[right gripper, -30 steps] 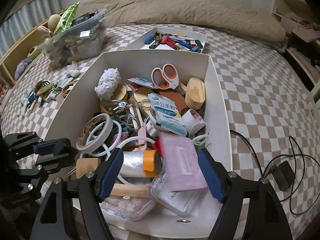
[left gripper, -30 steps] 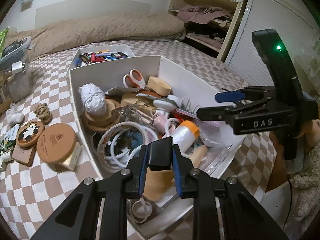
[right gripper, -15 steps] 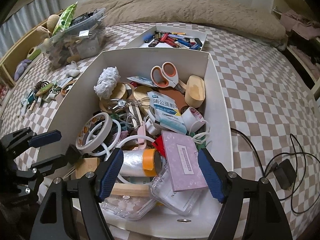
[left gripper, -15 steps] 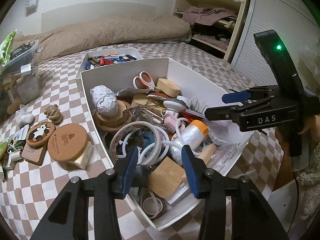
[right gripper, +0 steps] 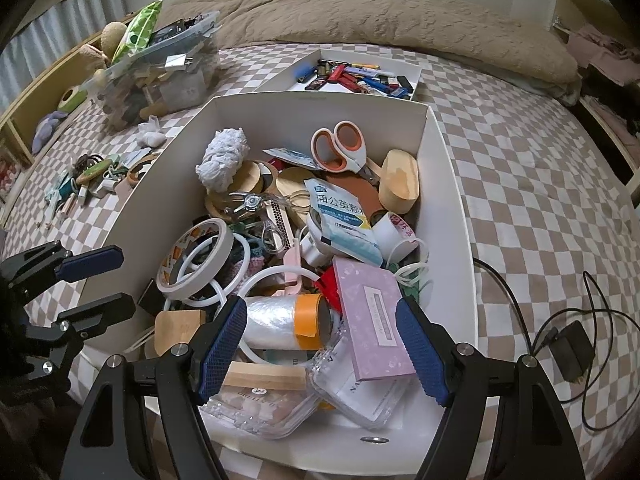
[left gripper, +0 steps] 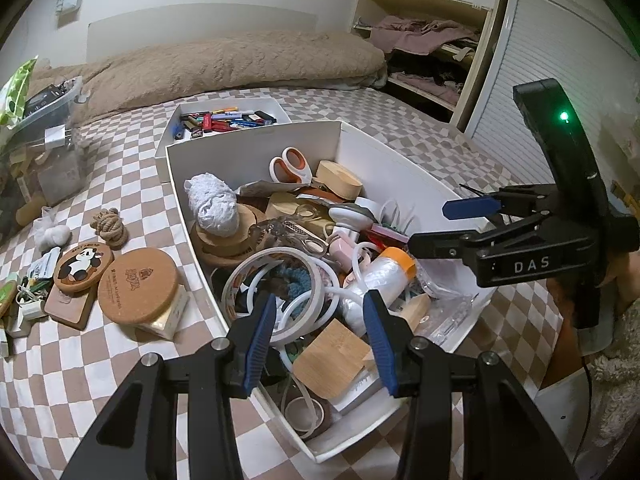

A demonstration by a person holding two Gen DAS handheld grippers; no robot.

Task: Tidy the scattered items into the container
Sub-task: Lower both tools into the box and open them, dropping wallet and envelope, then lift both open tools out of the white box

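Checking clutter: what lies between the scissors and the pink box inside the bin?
A blue-and-white packet lies between scissors and pink box, seen in the right wrist view.

Both views are fisheye, each looking forward and downward along its own jaws at the white container [left gripper: 256,152] on the checked bed [left gripper: 120,160]; the left wrist view stands at the container's near left corner, close above it, facing across it toward the closet [left gripper: 424,60] at the far right; the right wrist view sits over the container's [right gripper: 448,184] near edge, steeper and nearer, facing the long pillow [right gripper: 360,16] beyond it; both share the container's contents, the small tray [left gripper: 224,120] behind it and the pillow; each view catches the other gripper beside the container, the right gripper [left gripper: 444,224] and the left gripper [right gripper: 104,280].
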